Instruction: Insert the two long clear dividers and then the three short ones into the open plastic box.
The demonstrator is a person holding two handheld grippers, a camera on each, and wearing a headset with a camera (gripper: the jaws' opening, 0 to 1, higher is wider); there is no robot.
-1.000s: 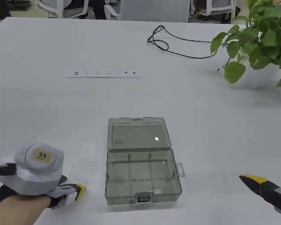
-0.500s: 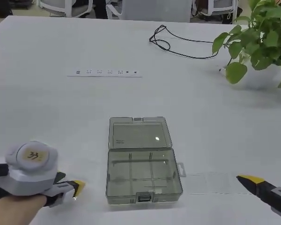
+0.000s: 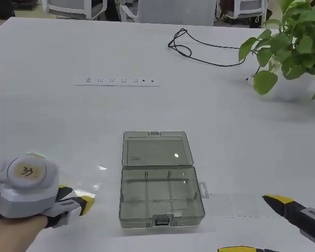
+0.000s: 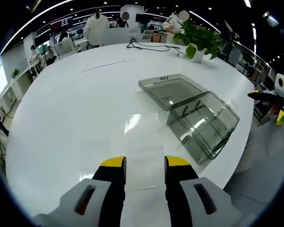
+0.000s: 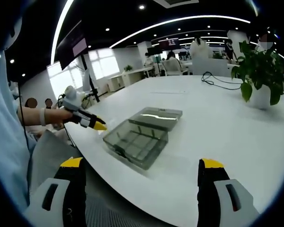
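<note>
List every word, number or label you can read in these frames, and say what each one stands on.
"33": on the round white cap atop the left tongs.
Dark marks on the white strip lying on the table: too small to read.
Small label inside the box lid: too small to read.
Red-lit screen in the background: blurred, unreadable.

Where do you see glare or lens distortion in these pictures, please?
Head view: a small glint on the lid of the plastic box, and bright spots on the white table left of the box. Left gripper view: the fisheye bows the table's edge, and a pale sheen lies before the box. Right gripper view: the ceiling light strips curve strongly.
</note>
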